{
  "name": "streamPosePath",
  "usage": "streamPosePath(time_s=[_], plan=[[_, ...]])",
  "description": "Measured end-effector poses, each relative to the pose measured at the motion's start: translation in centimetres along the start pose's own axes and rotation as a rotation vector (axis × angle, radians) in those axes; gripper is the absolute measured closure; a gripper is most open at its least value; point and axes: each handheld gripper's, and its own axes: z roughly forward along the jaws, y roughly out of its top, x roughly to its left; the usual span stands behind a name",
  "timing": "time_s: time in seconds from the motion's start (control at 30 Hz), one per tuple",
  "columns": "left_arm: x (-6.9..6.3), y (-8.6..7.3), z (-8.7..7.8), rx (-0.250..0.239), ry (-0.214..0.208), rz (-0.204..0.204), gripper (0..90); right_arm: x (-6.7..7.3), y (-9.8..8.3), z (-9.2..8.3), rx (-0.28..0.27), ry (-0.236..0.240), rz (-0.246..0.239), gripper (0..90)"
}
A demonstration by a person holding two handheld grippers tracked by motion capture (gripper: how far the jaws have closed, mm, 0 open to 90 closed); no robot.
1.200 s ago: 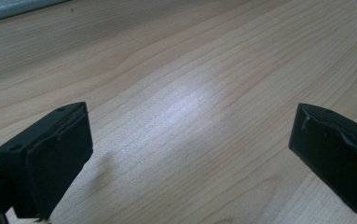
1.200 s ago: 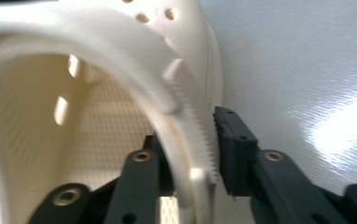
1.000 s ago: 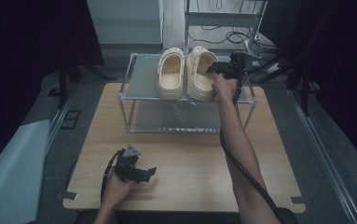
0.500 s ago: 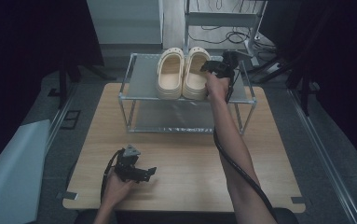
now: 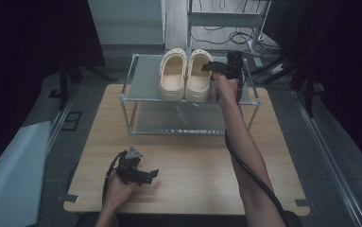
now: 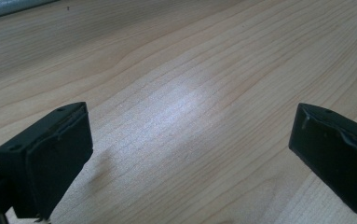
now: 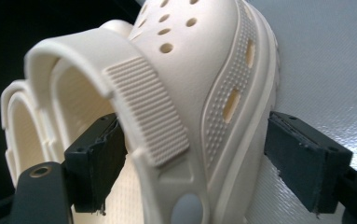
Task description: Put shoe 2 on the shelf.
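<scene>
Two cream clogs stand side by side on the top shelf of a metal rack (image 5: 141, 75), the left clog (image 5: 173, 78) and the right clog (image 5: 198, 78). My right gripper (image 5: 207, 66) reaches in from the right, straddling the right clog's (image 7: 204, 70) outer wall near the heel strap. Its jaws have just been opening: in the right gripper view (image 7: 199, 168) one pad sits inside the shoe by the strap, and the other stands a little off the sole's edge. My left gripper (image 5: 154, 174) rests open on the wooden table, nothing between its jaws (image 6: 190, 158).
The rack stands at the far half of the wooden table (image 5: 193, 161), with a lower shelf (image 5: 178, 118) under the clogs. Bare wood lies between the rack and my left hand. Dark stands and cables surround the table on the floor.
The right clog has shifted slightly left, closer to the other clog, with my right gripper following. The right jaws stand wider apart. My left hand has stayed put.
</scene>
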Motion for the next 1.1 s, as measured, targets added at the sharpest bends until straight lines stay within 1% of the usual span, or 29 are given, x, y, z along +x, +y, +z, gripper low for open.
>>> streamPosePath(time_s=[0.03,0.07,0.17,0.33,0.67,0.9,0.97,1.03,1.1], plan=[[0.0,0.0,0.0,0.000,0.000,0.003,0.0,0.0,0.0,-0.2,0.000,0.001,-0.020,20.4],[0.0,0.0,0.0,0.000,0.000,0.004,0.0,-0.1,0.0,-0.4,0.002,0.002,-0.029,20.3],[0.0,0.0,0.1,0.000,-0.001,0.003,0.0,-0.4,0.0,-0.8,-0.001,0.011,-0.032,20.3],[0.0,0.0,0.2,0.001,-0.004,0.003,0.0,-1.0,-0.1,-1.1,0.009,0.028,-0.060,21.0],[-0.1,-0.1,0.3,0.006,-0.007,0.002,0.0,-1.0,-0.7,-1.1,0.038,0.041,-0.113,20.8],[-0.2,-0.1,0.4,0.006,-0.006,0.004,0.0,-0.9,-0.8,-1.6,0.051,0.061,-0.150,17.9],[-0.2,-0.1,0.4,0.006,-0.006,0.003,0.0,-1.0,-0.8,-1.9,0.061,0.071,-0.160,15.3],[-0.2,-0.1,0.4,0.006,-0.006,0.003,0.0,-1.0,-0.8,-2.0,0.067,0.068,-0.182,14.5],[-0.2,-0.1,0.4,0.006,-0.005,0.004,0.0,-1.1,-0.9,-2.1,0.070,0.069,-0.190,14.0]])
